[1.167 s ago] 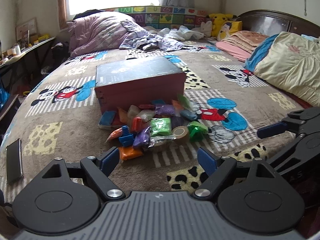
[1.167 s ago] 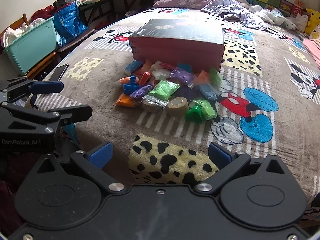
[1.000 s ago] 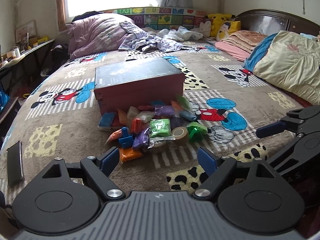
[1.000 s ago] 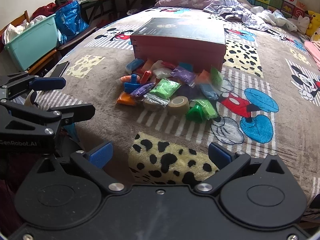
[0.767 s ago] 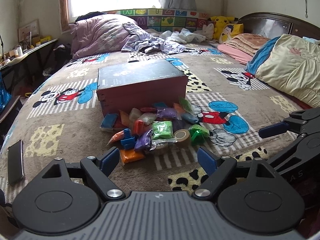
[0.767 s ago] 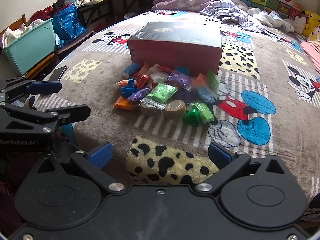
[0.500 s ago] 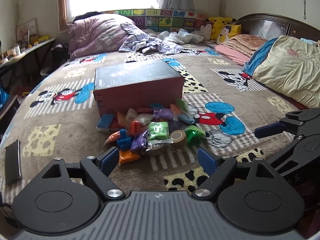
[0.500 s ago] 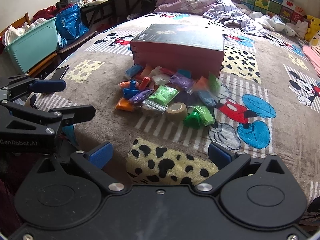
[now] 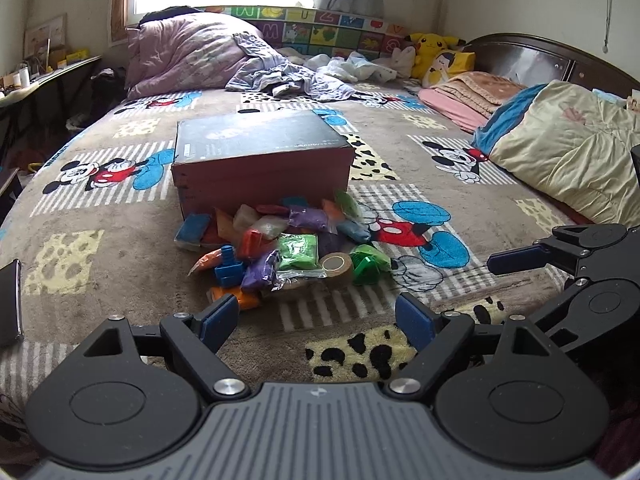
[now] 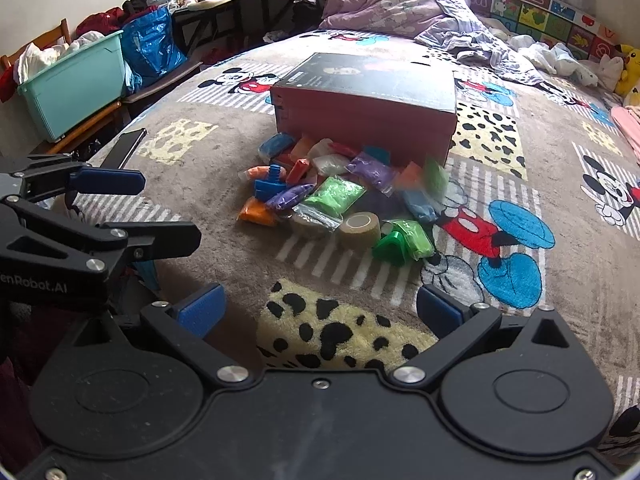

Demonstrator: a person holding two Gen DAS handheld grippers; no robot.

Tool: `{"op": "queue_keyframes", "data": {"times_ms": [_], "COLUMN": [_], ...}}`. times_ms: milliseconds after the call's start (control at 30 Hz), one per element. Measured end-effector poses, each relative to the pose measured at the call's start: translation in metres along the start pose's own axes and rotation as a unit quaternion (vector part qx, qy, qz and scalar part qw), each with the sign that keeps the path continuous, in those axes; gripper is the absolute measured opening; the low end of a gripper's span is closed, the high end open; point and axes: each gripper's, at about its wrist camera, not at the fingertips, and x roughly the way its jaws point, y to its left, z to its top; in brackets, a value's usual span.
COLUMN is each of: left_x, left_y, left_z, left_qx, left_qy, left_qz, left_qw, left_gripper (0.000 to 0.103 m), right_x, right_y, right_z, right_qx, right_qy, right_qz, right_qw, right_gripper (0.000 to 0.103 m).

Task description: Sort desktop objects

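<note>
**A:** What's in front of you?

**B:** A heap of small coloured packets (image 9: 288, 246), bagged in green, purple, orange, red and blue, lies on a cartoon-print blanket (image 9: 100, 216) on a bed. In with them are a tan tape roll (image 9: 337, 266), a blue plastic piece (image 9: 229, 268) at the left edge and a green plastic piece (image 9: 366, 268) at the right. The heap touches the near side of a closed red box with a dark lid (image 9: 260, 160). A phone (image 9: 9, 300) lies far to the left.

**A:** And your tongs?

**B:** My left gripper (image 9: 318, 318) is spread wide with nothing between its blue pads. My right gripper (image 10: 320, 310) is likewise released and empty. Both hang short of the heap, touching nothing.

**A:** So which step is this?

**B:** I judge sorting hasn't begun; nothing is separated yet. Next I'd reach forward and down to a loose piece at the near edge, perhaps the orange packet (image 9: 236, 296) or the tape roll. The bags overlap, so I'd need to close on one alone.
</note>
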Motion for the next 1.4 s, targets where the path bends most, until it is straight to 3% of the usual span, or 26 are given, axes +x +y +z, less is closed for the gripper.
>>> {"op": "queue_keyframes", "data": {"times_ms": [567, 1067, 1167, 1400], "left_x": [0.0, 0.0, -0.004, -0.01], "left_y": [0.001, 0.004, 0.001, -0.009], "left_z": [-0.003, 0.0, 0.002, 0.008], "left_qx": [0.002, -0.001, 0.009, 0.041], "left_qy": [-0.026, -0.018, -0.018, -0.028], "left_qz": [0.004, -0.011, -0.027, -0.042], "left_qw": [0.9997, 0.9998, 0.9994, 0.9979], "left_gripper": [0.085, 0.085, 0.085, 0.085], "right_x": [0.001, -0.001, -0.002, 0.001], "right_y": [-0.001, 0.0, -0.001, -0.006], "right_z": [0.001, 0.003, 0.005, 0.013], "right_qx": [0.003, 0.002, -0.001, -0.016], "right_qy": [-0.001, -0.005, 0.005, 0.054], "right_qz": [-0.001, 0.006, 0.024, 0.111], "right_qw": [1.0, 1.0, 1.0, 0.992], "right_gripper": [0.102, 0.102, 0.102, 0.102]}}
